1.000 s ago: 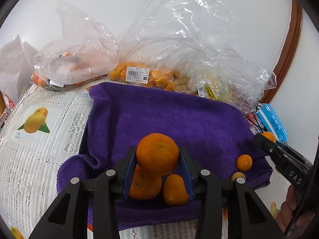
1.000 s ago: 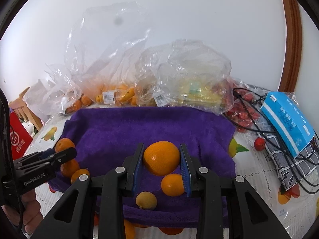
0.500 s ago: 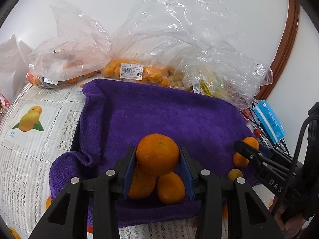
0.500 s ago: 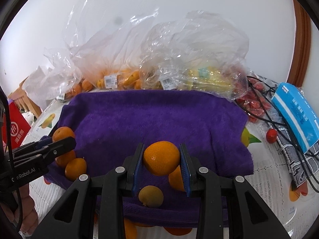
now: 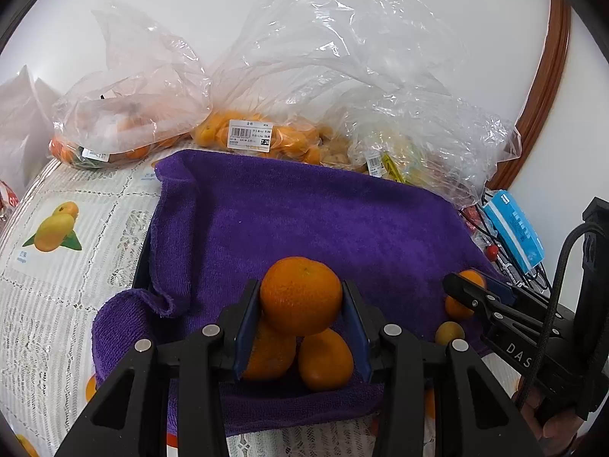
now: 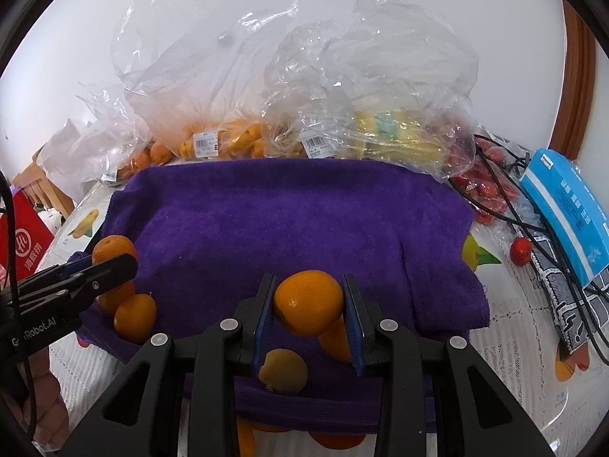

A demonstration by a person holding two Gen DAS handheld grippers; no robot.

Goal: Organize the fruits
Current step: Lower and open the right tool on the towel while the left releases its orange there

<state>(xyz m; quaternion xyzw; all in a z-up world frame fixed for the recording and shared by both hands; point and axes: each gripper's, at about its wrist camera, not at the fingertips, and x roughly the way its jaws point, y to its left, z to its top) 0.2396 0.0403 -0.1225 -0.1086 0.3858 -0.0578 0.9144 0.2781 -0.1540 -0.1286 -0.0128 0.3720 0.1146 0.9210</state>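
Left gripper [image 5: 300, 316] clamping orange [image 5: 300, 295]; right gripper [image 6: 309, 320] clamping mandarin [image 6: 308, 302]; both hanging above towel [image 5: 304, 221] front edge, open cloth lying ahead.

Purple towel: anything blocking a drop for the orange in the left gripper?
Partly. Two oranges lie on the purple towel right under the held orange in the left gripper; the towel beyond is bare.

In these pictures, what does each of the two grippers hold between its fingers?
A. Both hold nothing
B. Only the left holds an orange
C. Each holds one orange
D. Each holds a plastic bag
C: the left gripper is shut on an orange, and the right gripper is shut on another orange, both above the purple towel.
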